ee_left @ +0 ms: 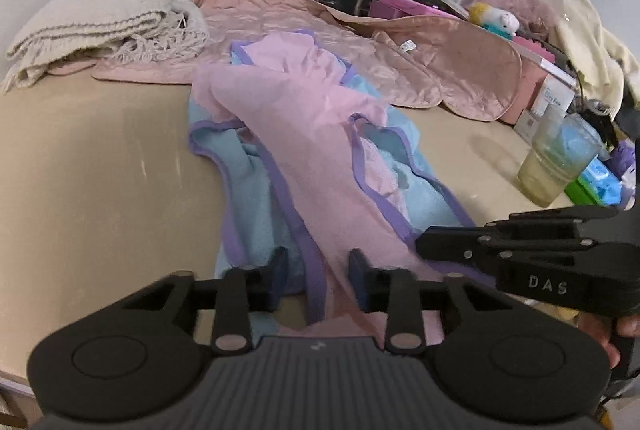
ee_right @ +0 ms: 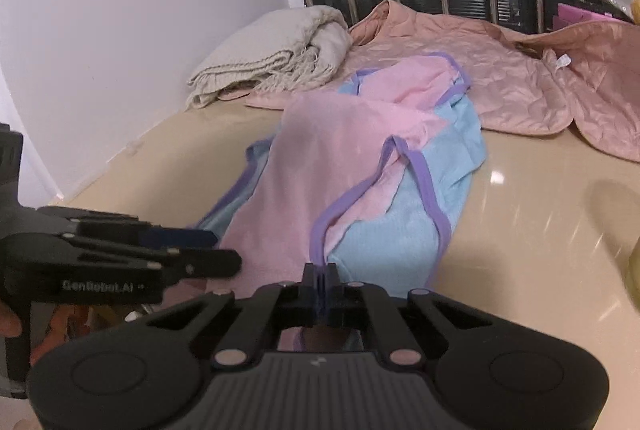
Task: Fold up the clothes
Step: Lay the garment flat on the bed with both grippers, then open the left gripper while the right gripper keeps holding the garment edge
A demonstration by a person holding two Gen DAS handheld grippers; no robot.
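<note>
Pink and pale blue terry cloth, bound all round with a purple trim: that is the garment (ee_left: 320, 134) lying crumpled along the middle of my beige bench (ee_left: 100, 170). The pink layer lies folded over the blue one, rumpled into soft ridges, and the purple binding loops in curves where the openings are. Its near hem reaches right up to me.

My right hand-held gripper (ee_right: 322, 276) is pinched together on the purple edge at that near hem. My left hand-held gripper (ee_left: 318, 278) has the pink-and-purple hem lying between its fingers; I see a gap between them, and I cannot tell whether the pads press the cloth.

Behind the garment a quilted peach jacket (ee_left: 320, 30) lies spread out, touching its far end, with a folded cream fringed blanket (ee_left: 100, 22) beside it. A plastic cup (ee_left: 556, 158) stands off to the right.
</note>
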